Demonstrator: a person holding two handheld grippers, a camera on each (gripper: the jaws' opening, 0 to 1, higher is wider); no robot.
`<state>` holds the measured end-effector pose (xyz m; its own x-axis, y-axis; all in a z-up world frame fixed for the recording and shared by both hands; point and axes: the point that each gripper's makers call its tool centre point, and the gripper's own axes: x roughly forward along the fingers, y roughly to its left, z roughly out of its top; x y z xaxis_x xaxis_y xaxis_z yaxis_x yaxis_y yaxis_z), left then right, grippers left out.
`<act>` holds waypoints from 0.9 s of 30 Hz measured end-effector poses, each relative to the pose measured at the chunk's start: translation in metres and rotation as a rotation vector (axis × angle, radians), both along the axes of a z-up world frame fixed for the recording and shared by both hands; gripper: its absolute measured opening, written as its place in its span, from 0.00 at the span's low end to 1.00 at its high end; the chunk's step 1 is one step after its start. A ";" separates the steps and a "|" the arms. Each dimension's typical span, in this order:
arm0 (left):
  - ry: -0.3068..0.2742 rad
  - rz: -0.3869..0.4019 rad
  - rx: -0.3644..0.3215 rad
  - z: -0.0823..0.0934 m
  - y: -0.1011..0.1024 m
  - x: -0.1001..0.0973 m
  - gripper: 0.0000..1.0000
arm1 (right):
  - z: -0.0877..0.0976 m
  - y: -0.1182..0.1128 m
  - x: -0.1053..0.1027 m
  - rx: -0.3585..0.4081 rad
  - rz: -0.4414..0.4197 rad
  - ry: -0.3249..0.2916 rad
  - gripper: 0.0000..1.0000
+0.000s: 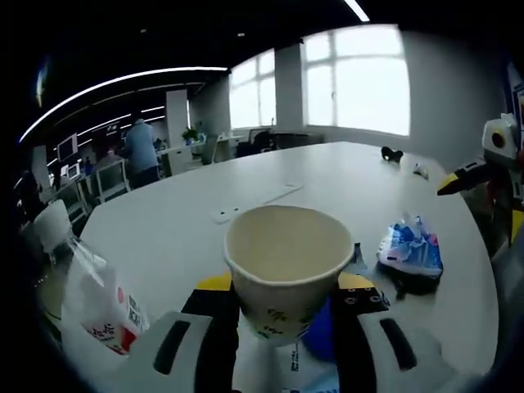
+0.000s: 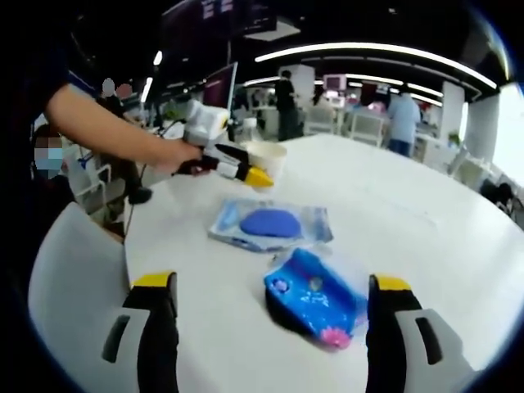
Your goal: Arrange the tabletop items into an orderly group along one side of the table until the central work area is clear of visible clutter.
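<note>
The left tongs (image 1: 282,327) are clamping a paper cup (image 1: 286,270) between their yellow-tipped jaws, its open mouth facing up and showing empty. The right tongs (image 2: 274,327) are standing wide apart over the bench (image 2: 409,221), with a dark blue packet (image 2: 315,299) lying between the jaws and neither jaw touching it.

My reading is that the cup is being carried or set in place as one of the items to be grouped along a side, while the right tongs are lining up on the blue packet. The next move seems to call for lowering and closing the right tongs on that slack, crinkly packet, gripping its body rather than a loose edge, and for putting the cup down upright beside its neighbours.

The left gripper view is showing a clear plastic bottle (image 1: 90,303) with a red-and-white label at the near left, a blue-and-white snack packet (image 1: 411,250) at the right of the cup, and small dark bits (image 1: 393,153) at the far edge. The right gripper view is showing a flat clear pouch with a blue pad (image 2: 270,223) beyond the dark packet, and farther off the left tongs with the person's hand (image 2: 168,155) holding the cup at the far left.
</note>
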<state>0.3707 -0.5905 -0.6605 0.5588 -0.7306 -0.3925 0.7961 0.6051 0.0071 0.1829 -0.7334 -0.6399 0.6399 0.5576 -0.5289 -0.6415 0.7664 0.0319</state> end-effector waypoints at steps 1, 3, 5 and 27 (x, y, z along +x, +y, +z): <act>0.000 0.000 0.001 -0.001 0.000 0.001 0.43 | 0.000 0.000 0.000 0.000 -0.002 -0.002 0.95; 0.004 -0.001 0.002 -0.003 0.000 0.004 0.43 | 0.001 0.000 0.001 0.000 -0.004 -0.004 0.94; 0.005 -0.001 0.008 -0.006 0.001 0.006 0.43 | 0.001 -0.001 0.000 -0.001 -0.004 -0.004 0.94; 0.013 0.033 0.008 -0.020 0.007 0.030 0.43 | -0.011 -0.009 -0.002 0.020 -0.051 0.041 0.93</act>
<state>0.4012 -0.5831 -0.6807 0.5775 -0.7084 -0.4057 0.7756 0.6312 0.0020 0.1805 -0.7428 -0.6510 0.6454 0.5355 -0.5447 -0.5996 0.7969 0.0730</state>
